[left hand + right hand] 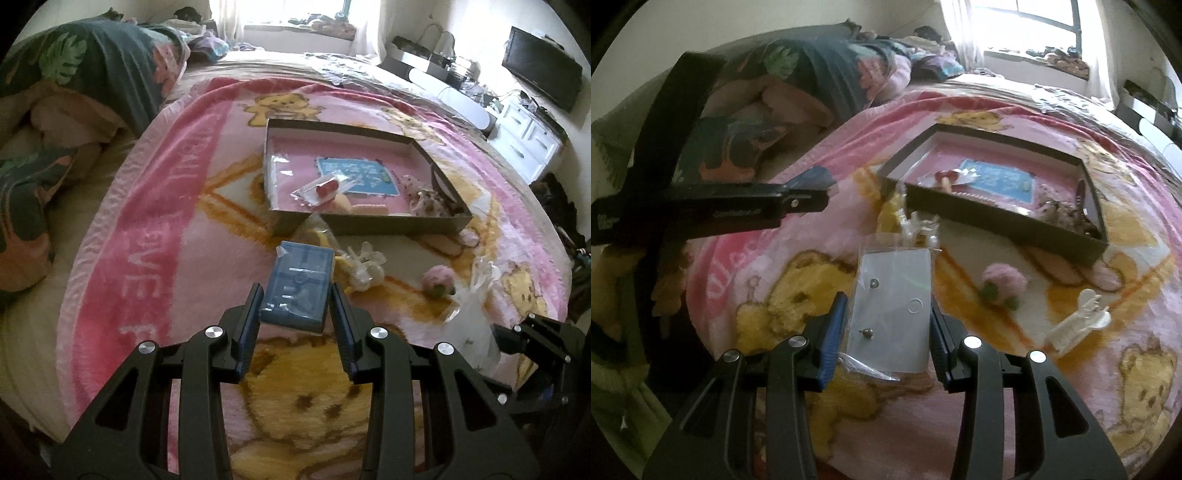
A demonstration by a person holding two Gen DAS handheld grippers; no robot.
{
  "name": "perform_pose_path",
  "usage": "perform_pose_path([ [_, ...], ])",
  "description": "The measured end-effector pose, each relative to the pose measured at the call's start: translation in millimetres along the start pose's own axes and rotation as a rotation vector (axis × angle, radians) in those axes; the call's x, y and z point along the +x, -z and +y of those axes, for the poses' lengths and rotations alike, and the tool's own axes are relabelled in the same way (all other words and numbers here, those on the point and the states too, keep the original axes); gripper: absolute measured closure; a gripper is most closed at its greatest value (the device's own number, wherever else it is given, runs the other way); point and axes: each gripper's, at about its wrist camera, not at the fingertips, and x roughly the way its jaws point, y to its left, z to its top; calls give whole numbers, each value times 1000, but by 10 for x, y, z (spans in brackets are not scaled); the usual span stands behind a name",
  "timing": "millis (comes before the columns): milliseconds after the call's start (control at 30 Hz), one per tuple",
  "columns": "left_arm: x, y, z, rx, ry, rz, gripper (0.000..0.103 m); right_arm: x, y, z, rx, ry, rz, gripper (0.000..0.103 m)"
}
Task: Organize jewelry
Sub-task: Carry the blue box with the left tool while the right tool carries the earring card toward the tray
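On the bed: fuzzy pink blanket (147, 229) with yellow bears
Left tool (295, 295): pinching a shiny blue box (297, 286)
Right tool (886, 306): pinching a flat clear earring card (892, 306)
Tray (369, 219): dark, shallow, holding small wrapped jewelry

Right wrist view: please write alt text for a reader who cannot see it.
The right gripper holds a clear packet with a white earring card above a pink teddy-bear blanket on a bed. Beyond lie a shallow dark box of trinkets, a pink flower piece and a white hair clip; the left gripper reaches in from the left.
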Motion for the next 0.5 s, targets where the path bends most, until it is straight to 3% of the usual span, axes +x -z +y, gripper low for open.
perform_pose_path([
  [500,-31,-195,-464,92,22,-23,74,-294,-67,-541,106,80,-79,63],
])
